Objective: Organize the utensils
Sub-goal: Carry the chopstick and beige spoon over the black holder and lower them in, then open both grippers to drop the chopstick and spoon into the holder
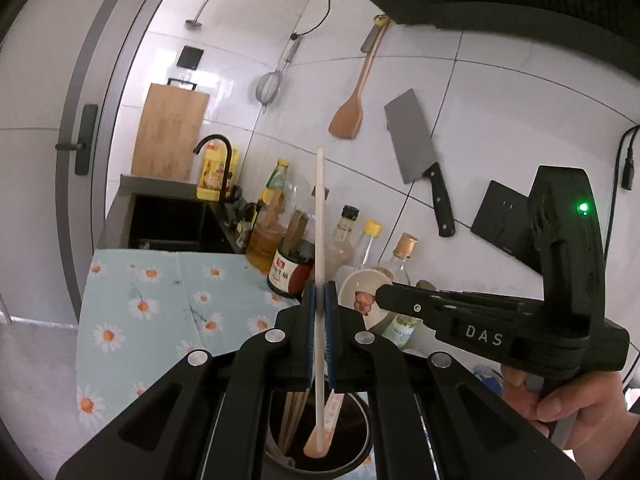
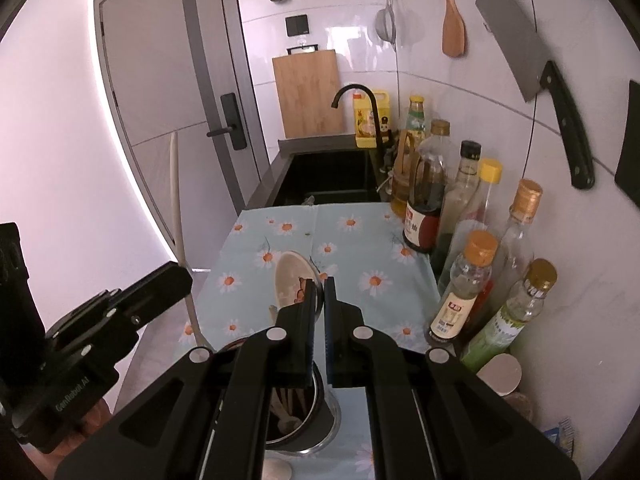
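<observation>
Holding a long white utensil (image 1: 320,216) upright, the left gripper (image 1: 319,300) has its jaws pinching the shaft partway up, so the handle stands high above the jaws and the orange-tinted lower end hangs below them inside the dark holder (image 1: 320,456), beside some wooden sticks. Close to the right of those jaws, the right gripper (image 2: 319,296) carries a white spoon (image 2: 290,276) with a cartoon print; its jaws are pressed nearly together, and the spoon seems nipped at its edge, bowl standing above and left of them, the holder's mouth showing below. Judging by this, the step in hand is dropping utensils into the holder. Next, the left jaws need to spread so the white utensil settles, then the spoon must be lowered in handle first without knocking the bottles (image 2: 460,264) off to the right
</observation>
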Demonstrator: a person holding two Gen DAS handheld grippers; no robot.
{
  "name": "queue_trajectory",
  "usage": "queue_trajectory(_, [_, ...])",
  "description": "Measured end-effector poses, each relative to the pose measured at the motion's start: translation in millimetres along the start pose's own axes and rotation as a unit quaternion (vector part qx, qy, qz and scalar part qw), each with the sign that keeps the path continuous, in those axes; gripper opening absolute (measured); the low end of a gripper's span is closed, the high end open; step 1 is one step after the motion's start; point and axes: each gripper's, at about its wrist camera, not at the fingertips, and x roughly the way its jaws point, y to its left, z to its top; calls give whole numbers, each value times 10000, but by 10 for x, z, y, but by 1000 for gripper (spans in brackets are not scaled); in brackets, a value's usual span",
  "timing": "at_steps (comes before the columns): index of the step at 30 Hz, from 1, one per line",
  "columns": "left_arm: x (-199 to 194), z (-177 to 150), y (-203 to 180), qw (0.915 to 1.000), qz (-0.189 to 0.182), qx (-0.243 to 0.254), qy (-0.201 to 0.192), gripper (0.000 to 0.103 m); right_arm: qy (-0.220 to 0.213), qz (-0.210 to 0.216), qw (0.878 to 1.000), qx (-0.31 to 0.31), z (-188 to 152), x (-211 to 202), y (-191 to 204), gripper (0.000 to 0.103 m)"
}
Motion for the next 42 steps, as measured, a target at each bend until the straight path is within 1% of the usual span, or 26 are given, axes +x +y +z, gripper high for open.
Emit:
queue_trajectory(4, [56,-64,-2,9999,72,118,30,4,71,16,10000,22,-40,59,15,5])
queue_trajectory(10, [120,-205,-1,9993,223,202,206,4,197,104,9997,46,-102,90,27,6])
queue_trajectory(11, [118,-221,3,9993,222,189,221,4,224,143,9996,99,-107,93,18,8])
queue_trajectory(12, [115,-238,2,9993,234,179,236,5,255,202,9993,169,-113,85,7,13])
queue_trajectory(13, [109,-254,1,9992,245,174,264,5,262,233,9992,194,-114,70,5,15])
queue_trajectory(15, [95,-276,2,9992,225,149,289,5,202,219,9994,171,-116,18,24,16])
queue_trajectory(16, [90,-287,1,9991,252,145,314,7,170,207,9995,153,-109,-13,29,16])
queue_trajectory(17, [91,-292,2,9990,265,142,331,15,163,212,9995,161,-103,-31,30,16])
queue_trajectory(18, [80,-299,8,9990,260,118,331,18,151,238,9994,175,-99,-58,28,16])
queue_trajectory(19, [66,-303,13,9991,266,89,322,18,137,236,9995,169,-93,-72,27,16])
queue_trajectory(27, [-34,-290,-30,9991,298,121,288,18,132,180,9996,187,-101,-155,0,16])
queue_trajectory(31, [-101,-268,-61,9990,353,125,264,18,176,251,9994,160,-136,-203,33,17])
queue_trajectory(32, [-114,-264,-66,9990,346,120,274,18,180,242,9994,141,-145,-215,48,20])
queue_trajectory(33, [-138,-260,-77,9990,351,128,260,18,180,247,9995,120,-155,-236,64,21])
queue_trajectory(42, [-421,-229,-181,9988,398,206,184,18,236,473,9985,147,-290,-410,143,21])
